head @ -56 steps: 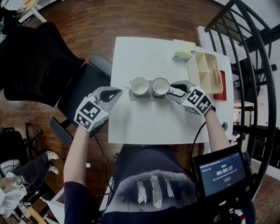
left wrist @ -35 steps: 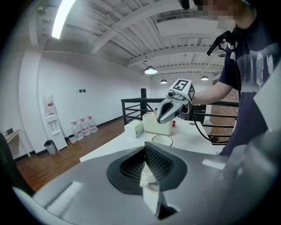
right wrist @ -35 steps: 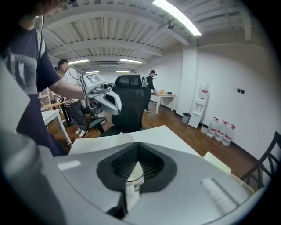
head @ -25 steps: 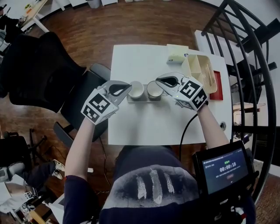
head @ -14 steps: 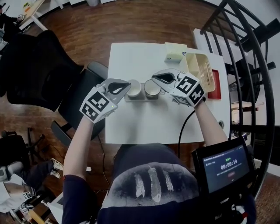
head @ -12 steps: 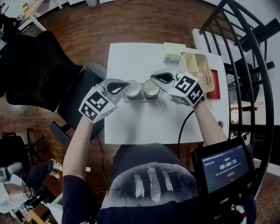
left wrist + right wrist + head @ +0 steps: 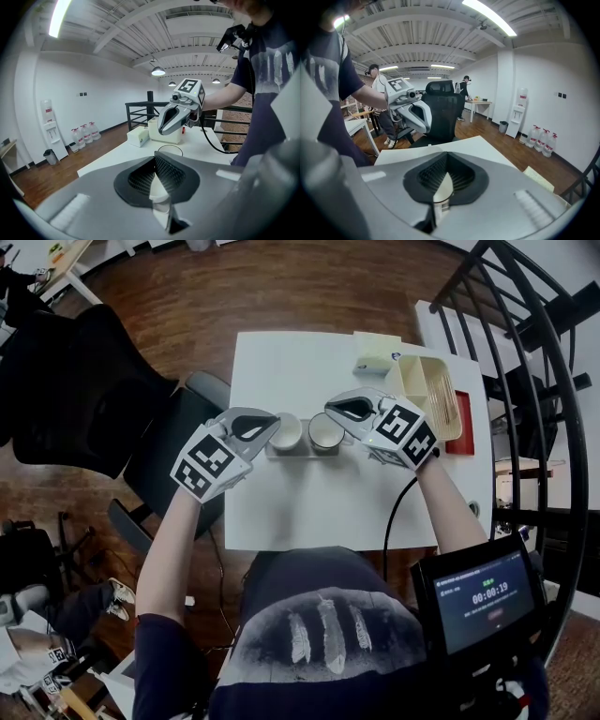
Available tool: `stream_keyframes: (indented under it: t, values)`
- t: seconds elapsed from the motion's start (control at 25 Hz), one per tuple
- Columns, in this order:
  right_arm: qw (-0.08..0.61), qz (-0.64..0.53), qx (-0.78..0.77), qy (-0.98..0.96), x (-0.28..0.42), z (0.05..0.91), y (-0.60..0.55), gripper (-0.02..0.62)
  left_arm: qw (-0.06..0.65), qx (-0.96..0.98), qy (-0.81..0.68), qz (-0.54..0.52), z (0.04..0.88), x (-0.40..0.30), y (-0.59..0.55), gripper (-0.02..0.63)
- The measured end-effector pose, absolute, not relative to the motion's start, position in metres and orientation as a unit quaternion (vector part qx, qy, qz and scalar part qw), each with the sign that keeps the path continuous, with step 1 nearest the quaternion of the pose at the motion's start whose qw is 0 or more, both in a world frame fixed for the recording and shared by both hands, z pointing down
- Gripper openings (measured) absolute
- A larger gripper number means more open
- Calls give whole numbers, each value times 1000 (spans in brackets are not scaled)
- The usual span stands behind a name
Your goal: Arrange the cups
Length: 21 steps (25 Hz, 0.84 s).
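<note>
In the head view, two cups are seen side by side on a grey tray (image 7: 298, 452) near the middle of the white table (image 7: 309, 507). The left gripper (image 7: 272, 424) is held with its tip at the outer side of the left cup (image 7: 286, 430). The right gripper (image 7: 330, 408) is held at the outer side of the right cup (image 7: 325, 431). In the earliest frame the left gripper was off the table's left edge and the right one lay further out. Both have since been brought in to the cups, and over the last second nothing is seen to have shifted. The cups have stayed on the tray.

In the left gripper view, the jaws are seen closed, tips together. A white surface shows through the slit behind them, but whether it is pinched cannot be told. The dark-rimmed right cup lies just ahead.

In the right gripper view, the jaws are likewise shut tip to tip, with a pale surface showing in the slit.
</note>
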State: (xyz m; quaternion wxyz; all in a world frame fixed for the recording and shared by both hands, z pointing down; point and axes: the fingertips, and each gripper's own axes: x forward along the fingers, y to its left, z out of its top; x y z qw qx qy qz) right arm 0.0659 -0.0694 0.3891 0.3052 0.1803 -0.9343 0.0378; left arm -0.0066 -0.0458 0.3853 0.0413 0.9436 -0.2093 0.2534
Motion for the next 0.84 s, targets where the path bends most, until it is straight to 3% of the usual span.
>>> stream_keyframes:
  t: [0.84]
  values:
    - [298, 60, 188, -934, 70, 401, -82, 3, 38, 943, -212, 255, 386, -4, -60, 14]
